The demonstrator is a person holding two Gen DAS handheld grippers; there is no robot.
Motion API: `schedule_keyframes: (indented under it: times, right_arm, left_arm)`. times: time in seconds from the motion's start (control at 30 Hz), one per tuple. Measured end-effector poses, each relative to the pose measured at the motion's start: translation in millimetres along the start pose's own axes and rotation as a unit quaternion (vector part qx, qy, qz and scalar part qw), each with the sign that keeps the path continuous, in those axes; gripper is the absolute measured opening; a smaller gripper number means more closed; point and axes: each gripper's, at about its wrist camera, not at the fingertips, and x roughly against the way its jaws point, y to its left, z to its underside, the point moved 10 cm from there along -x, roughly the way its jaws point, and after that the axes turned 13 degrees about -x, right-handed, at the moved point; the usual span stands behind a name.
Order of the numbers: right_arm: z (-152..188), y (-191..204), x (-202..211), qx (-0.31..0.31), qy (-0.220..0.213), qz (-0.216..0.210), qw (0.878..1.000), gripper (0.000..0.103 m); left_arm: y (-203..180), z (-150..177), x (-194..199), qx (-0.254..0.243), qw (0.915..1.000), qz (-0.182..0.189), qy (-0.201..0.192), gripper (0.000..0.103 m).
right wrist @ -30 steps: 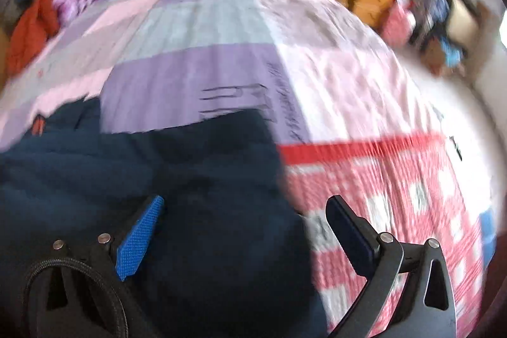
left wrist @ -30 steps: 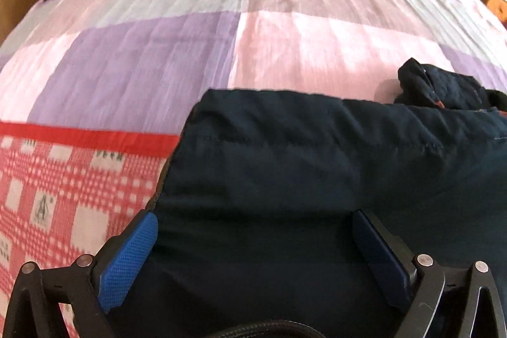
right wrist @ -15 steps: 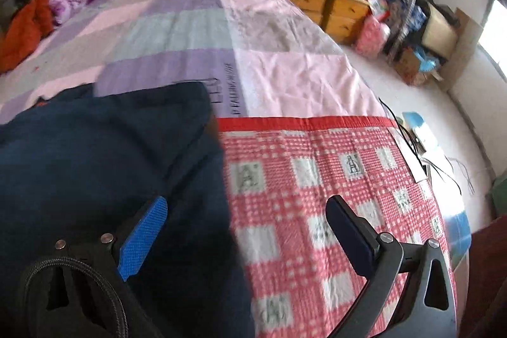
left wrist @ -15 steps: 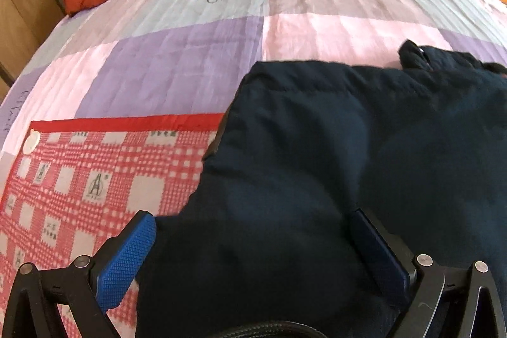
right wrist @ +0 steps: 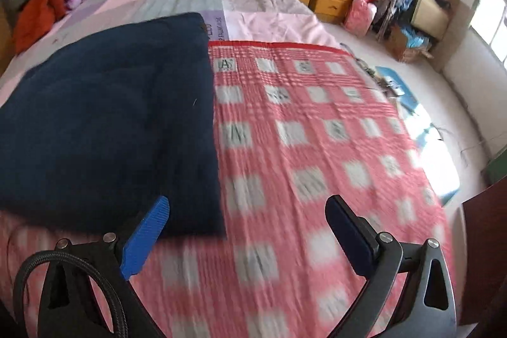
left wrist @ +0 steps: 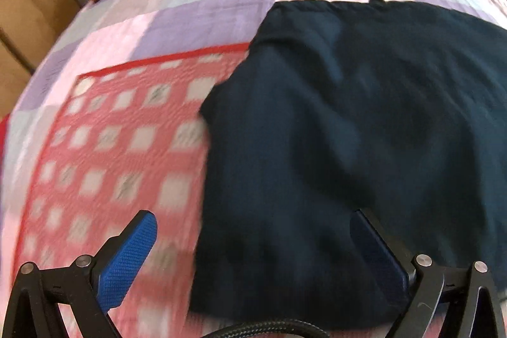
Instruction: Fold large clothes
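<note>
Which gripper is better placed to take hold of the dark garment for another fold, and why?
Probably left. The left gripper is open with the navy garment edge between its fingers; the right gripper, also open, mostly faces bare red checked blanket.

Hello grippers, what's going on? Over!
Left gripper open, right gripper open, both empty. Dark navy padded garment lies folded on the red-checked blanket. Nothing in the way.
</note>
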Motion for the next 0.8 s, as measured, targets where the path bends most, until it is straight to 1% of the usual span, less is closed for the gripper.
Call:
schedule_keyframes:
  times: [0.03, 0.07, 0.1, 0.13, 0.17, 0.2, 0.23, 0.27, 0.33, 0.37, 0.4, 0.47, 0.5, 0.57, 0.63, 0.67, 0.7, 0.77, 0.8]
  right_arm:
    - [7, -1, 22, 0.008, -0.003, -0.006, 1.0, 0.102]
    - [12, -2, 45, 0.017, -0.009, -0.01, 1.0, 0.102]
    - [19, -4, 81, 0.03, -0.017, -0.02, 0.999, 0.102]
    - [22, -5, 106, 0.036, -0.023, -0.03, 0.999, 0.102]
    - [25, -6, 138, 0.041, -0.031, -0.046, 0.998, 0.102]
    - [27, -7, 166, 0.045, -0.039, -0.058, 0.997, 0.102]
    - [28, -9, 187, 0.045, -0.042, -0.066, 0.996, 0.102]
    - [30, -12, 218, 0.045, -0.047, -0.084, 0.994, 0.102]
    - [32, -15, 261, 0.043, -0.049, -0.105, 0.992, 0.102]
    - [36, -15, 284, 0.041, -0.045, -0.112, 0.992, 0.102]
    - [38, -13, 299, 0.039, -0.042, -0.115, 0.992, 0.102]
    - [47, -7, 335, 0.039, -0.035, -0.115, 0.992, 0.102]
    - [53, 0, 357, 0.038, -0.038, -0.113, 0.992, 0.102]
    - [64, 10, 390, 0.027, -0.054, -0.099, 0.993, 0.102]
    - [78, 22, 412, 0.007, -0.06, -0.085, 0.995, 0.102]
    - [89, 31, 422, -0.01, -0.054, -0.083, 0.995, 0.102]
    - [100, 40, 428, -0.022, -0.044, -0.09, 0.995, 0.102]
    - [121, 59, 434, -0.033, -0.014, -0.104, 0.994, 0.102]
    - [130, 67, 436, -0.034, 0.0, -0.101, 0.994, 0.102]
  left_arm:
    - [1, 18, 29, -0.001, 1.0, -0.002, 0.0, 0.101]
    - [3, 30, 47, 0.001, 1.0, -0.005, 0.002, 0.101]
    - [4, 47, 79, 0.002, 1.0, -0.007, 0.006, 0.101]
    - [6, 58, 106, 0.002, 0.9999, -0.009, 0.006, 0.101]
    - [10, 75, 148, 0.009, 0.9998, -0.015, 0.004, 0.101]
    - [13, 86, 175, 0.016, 0.9997, -0.017, 0.005, 0.101]
    - [15, 98, 204, 0.027, 0.9994, -0.017, 0.009, 0.101]
    - [16, 108, 231, 0.041, 0.9989, -0.017, 0.012, 0.101]
    - [14, 130, 293, 0.082, 0.9963, -0.014, 0.023, 0.101]
    - [11, 137, 315, 0.1, 0.9946, -0.01, 0.025, 0.101]
    - [5, 141, 334, 0.117, 0.9928, -0.003, 0.027, 0.101]
    - [-12, 142, 364, 0.126, 0.9917, 0.011, 0.022, 0.101]
    - [-22, 140, 375, 0.116, 0.993, 0.015, 0.013, 0.101]
    - [-37, 131, 391, 0.085, 0.9962, 0.015, -0.009, 0.102]
    - [-51, 123, 404, 0.057, 0.9981, 0.018, -0.016, 0.102]
    - [-57, 122, 409, 0.053, 0.9981, 0.026, -0.017, 0.102]
    - [-63, 122, 417, 0.052, 0.9974, 0.043, -0.023, 0.102]
    - [-71, 123, 427, 0.05, 0.9962, 0.067, -0.025, 0.102]
    - [-76, 128, 432, 0.047, 0.996, 0.074, -0.019, 0.102]
